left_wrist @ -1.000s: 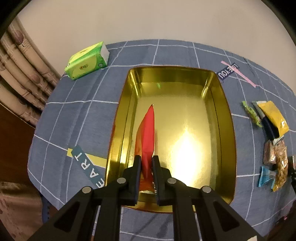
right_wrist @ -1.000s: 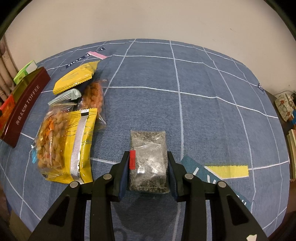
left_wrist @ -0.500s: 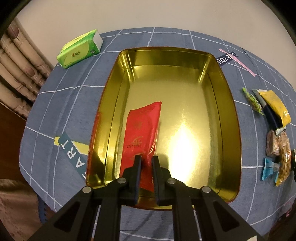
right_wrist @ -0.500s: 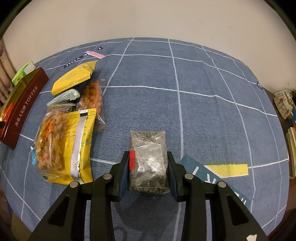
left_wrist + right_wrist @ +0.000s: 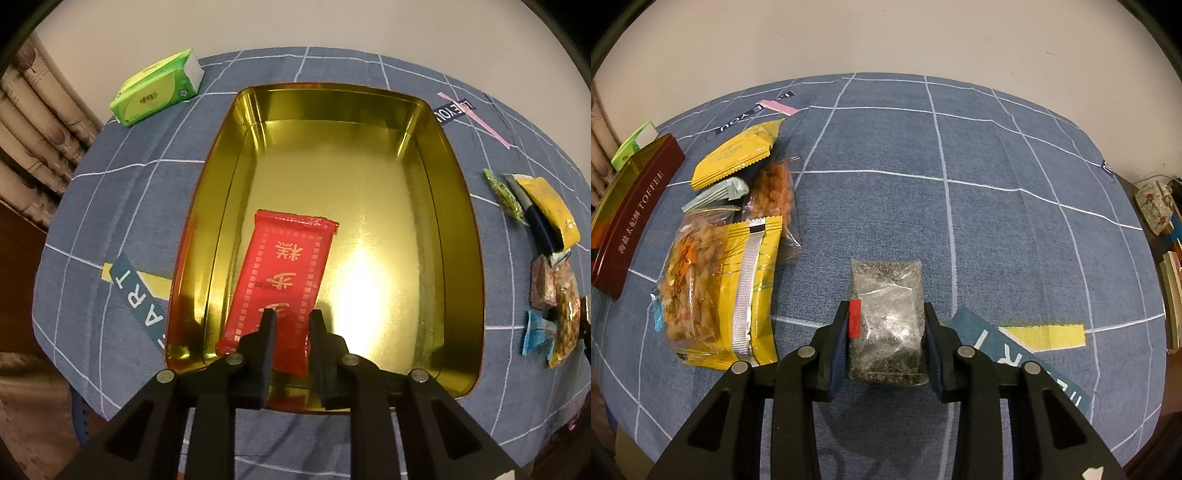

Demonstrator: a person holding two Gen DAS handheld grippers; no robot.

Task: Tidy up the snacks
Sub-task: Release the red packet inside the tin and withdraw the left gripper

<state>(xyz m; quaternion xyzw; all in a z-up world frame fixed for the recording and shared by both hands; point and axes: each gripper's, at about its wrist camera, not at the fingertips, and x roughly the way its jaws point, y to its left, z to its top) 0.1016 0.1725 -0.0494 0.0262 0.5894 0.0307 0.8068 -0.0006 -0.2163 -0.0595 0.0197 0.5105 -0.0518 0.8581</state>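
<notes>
Where "TOFFEE" marks the tin (image 5: 635,206), we see the left hand-held gripper (image 5: 291,325) spread over a red packet (image 5: 280,280); the right hand-held gripper (image 5: 886,325) brackets a clear seed pouch (image 5: 886,317), grip uncertain.

The desk (image 5: 997,155) carries a blue cloth with a white grid and printed labels. A gold-lined tin (image 5: 458,206) with maroon outer walls lies directly on it, toward the left side. A green tissue pack (image 5: 157,92) lies near the far left edge, beyond the tin. A cluster of snack packets (image 5: 738,236), yellow, clear and pale green, lies just beside the tin's right wall. A clear bag of dark granules (image 5: 886,299) lies near the front edge, apart from the cluster.
</notes>
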